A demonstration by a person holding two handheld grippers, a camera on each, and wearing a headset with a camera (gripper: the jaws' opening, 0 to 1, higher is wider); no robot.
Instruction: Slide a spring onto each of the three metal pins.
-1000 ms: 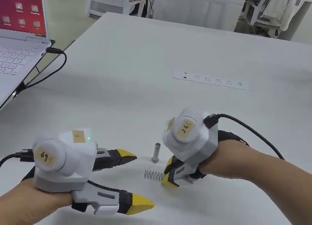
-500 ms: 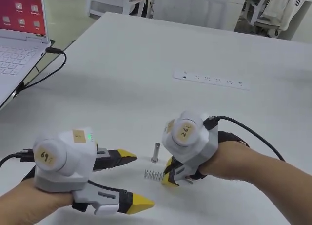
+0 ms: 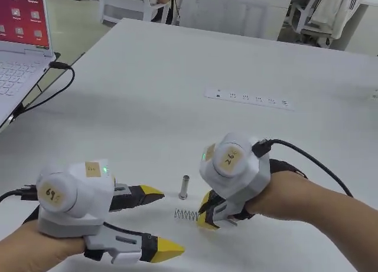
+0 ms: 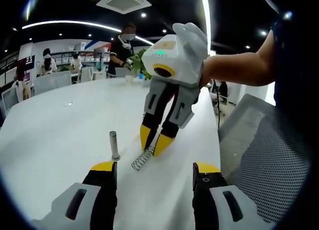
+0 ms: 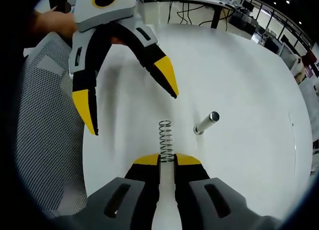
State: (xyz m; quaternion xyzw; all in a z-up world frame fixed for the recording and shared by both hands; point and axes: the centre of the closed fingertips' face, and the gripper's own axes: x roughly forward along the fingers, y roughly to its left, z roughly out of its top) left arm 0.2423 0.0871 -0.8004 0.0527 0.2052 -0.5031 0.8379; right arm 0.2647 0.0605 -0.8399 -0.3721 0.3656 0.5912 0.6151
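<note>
At a white workbench [image 3: 147,95], we see the right gripper [image 3: 205,208] with its yellow-tipped jaws closed on one end of a small, thin steel coil spring [image 3: 185,213]. The rest of the coil runs straight out from the jaws, low and nearly flat over the tabletop, as the right gripper view shows [image 5: 166,140]. A short grey metal pin [image 3: 184,187] stands upright on the table just beside the spring's free end, on the side away from the person, and does not touch it. The coming move turns on this relation: the spring's long axis lies close to level while the pin's points straight up, so in our judgement the coil must be tipped upright and its open end brought over the pin's top before it can slide down. The right gripper is the nearer one to the pin and already has the part in its grip. The left gripper [image 3: 159,220] hangs on the opposite side with its jaws wide apart, holding nothing and pointing toward the spring and pin. From its own view we see the pin [image 4: 114,145] to the left of the coil [image 4: 142,158]. Compared with a second ago, little differs: the whole head view has shifted slightly, which we put down to the headset. The right gripper's housing looks slightly rolled, while the spring, the pin and the open left gripper keep the same arrangement.
</note>
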